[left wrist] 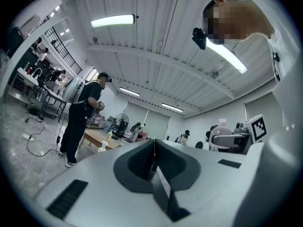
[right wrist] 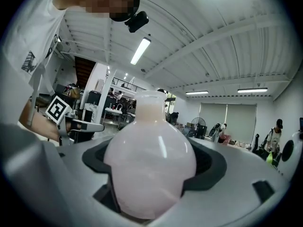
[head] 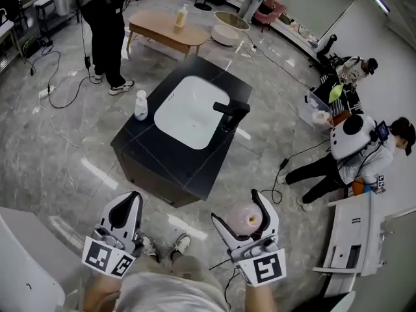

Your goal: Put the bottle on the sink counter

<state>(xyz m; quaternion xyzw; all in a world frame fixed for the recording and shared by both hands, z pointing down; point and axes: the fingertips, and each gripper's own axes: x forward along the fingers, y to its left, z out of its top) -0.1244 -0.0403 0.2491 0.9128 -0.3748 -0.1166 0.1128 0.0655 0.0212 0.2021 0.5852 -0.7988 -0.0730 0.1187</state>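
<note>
My right gripper (head: 245, 214) is shut on a round, pale pink bottle (head: 246, 221), held low near my body. In the right gripper view this bottle (right wrist: 149, 159) fills the space between the jaws, neck pointing up. The black sink counter (head: 151, 149) with its white basin (head: 188, 111) and black faucet (head: 231, 112) stands on the floor ahead of me, well apart from both grippers. A small white bottle (head: 140, 105) stands on the counter's left edge. My left gripper (head: 129, 207) is shut and holds nothing; its jaws meet in the left gripper view (left wrist: 153, 161).
A person in black (head: 107, 25) stands beyond the counter by a low wooden table (head: 166, 31) with a yellowish bottle (head: 180, 16). Two people (head: 354, 145) sit on the floor at right. Cables (head: 65, 90) trail over the marble floor. White furniture (head: 354, 242) stands at lower right.
</note>
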